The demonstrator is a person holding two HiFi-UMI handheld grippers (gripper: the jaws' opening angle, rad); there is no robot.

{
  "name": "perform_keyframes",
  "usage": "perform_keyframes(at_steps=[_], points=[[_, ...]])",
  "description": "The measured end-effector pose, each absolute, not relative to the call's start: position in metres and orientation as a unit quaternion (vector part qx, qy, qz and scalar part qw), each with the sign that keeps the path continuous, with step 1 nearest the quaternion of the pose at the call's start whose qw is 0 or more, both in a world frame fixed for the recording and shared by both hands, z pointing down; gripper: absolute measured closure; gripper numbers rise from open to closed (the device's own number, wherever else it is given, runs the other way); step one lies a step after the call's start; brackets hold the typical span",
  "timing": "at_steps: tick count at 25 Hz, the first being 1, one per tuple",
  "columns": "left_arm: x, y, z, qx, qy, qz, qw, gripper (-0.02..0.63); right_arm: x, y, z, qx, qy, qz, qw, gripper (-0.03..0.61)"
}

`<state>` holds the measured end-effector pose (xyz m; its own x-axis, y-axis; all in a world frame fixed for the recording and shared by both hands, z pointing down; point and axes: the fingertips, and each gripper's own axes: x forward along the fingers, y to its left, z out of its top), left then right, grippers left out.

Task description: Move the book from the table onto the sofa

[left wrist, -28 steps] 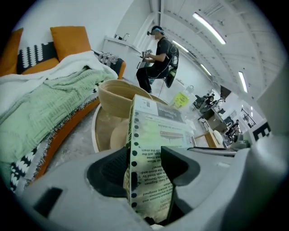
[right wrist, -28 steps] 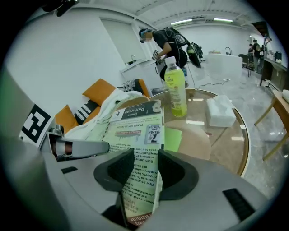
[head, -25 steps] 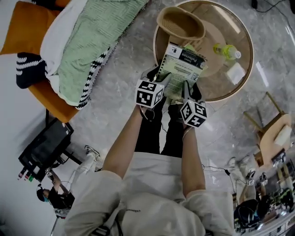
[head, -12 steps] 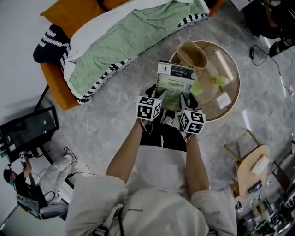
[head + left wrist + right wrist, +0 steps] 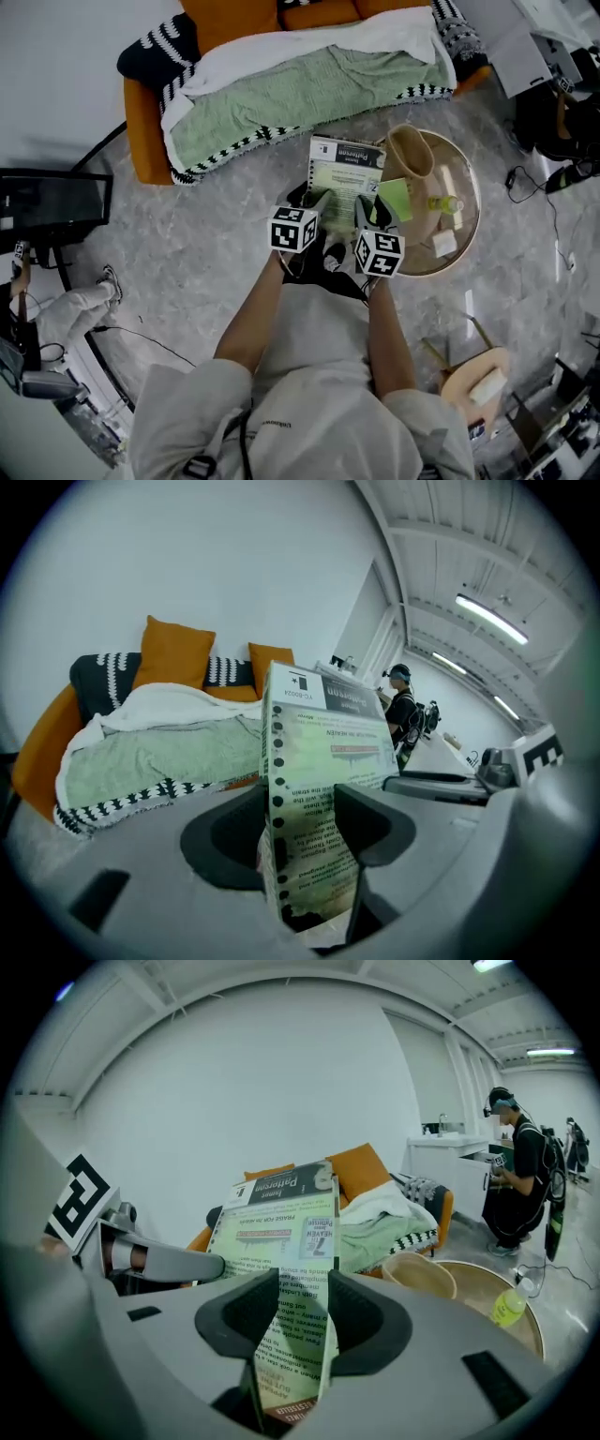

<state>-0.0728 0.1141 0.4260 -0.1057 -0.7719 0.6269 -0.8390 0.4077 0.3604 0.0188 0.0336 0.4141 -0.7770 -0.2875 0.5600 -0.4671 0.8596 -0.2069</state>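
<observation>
A green and white paperback book [image 5: 343,173] hangs in the air between the round table [image 5: 462,216] and the orange sofa [image 5: 150,141], back cover up. My left gripper [image 5: 317,200] is shut on its near left edge, and the book [image 5: 314,808] stands on edge between those jaws. My right gripper [image 5: 361,208] is shut on the near right edge, where the book [image 5: 291,1288] fills the gap between the pads. The sofa [image 5: 42,752] carries a green blanket [image 5: 309,89] with a black-and-white border and orange cushions [image 5: 173,653].
On the round table stand a tan basket [image 5: 412,155], a yellow-green bottle [image 5: 446,202] and a small white box [image 5: 443,243]. A wooden stool [image 5: 473,375] is at the lower right. A black equipment stand [image 5: 47,202] stands at the left. A person [image 5: 516,1166] stands beyond the table.
Both grippers have lifted the book off the table and carried it up and toward the sofa. The sofa now lies across the top of the head view.
</observation>
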Motion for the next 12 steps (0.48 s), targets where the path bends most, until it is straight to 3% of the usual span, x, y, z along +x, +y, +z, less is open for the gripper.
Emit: perform_keyframes(at_steps=[12], points=[[-0.145,0.168,0.402,0.489,-0.782,-0.029,0.385,0.374,-0.072,0.072,0.382,0.129,-0.942,0.105,0.29,0.416]])
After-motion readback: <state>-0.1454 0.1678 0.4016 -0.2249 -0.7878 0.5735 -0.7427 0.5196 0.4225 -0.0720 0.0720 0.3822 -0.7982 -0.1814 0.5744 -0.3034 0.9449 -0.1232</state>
